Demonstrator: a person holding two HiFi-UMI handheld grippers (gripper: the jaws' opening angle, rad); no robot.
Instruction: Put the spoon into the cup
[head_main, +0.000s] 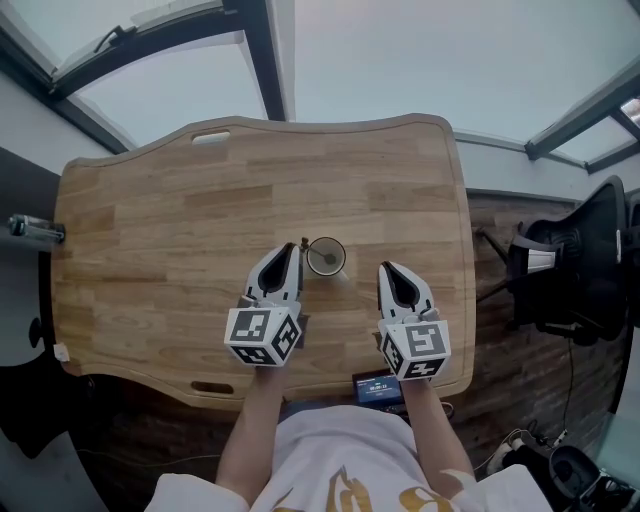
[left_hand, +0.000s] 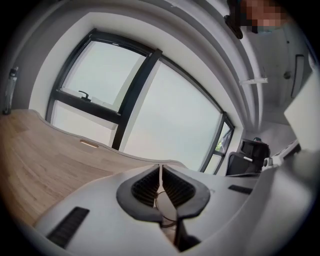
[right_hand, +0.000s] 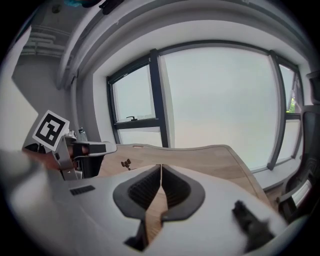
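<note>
Wooden table (head_main: 150, 220) | dark-rimmed round cup (head_main: 326, 257) | spoon (head_main: 304, 243) tip beside rim

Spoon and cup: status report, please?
Left gripper, right gripper shut. Spoon apparently standing in cup. Nothing in the way.

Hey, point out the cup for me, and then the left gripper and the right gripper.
cup (head_main: 326, 256): head view, on its open top.
left gripper (left_hand: 160, 169): left gripper view, where its two jaw tips meet.
right gripper (right_hand: 161, 168): right gripper view, where its two jaw tips meet.
</note>
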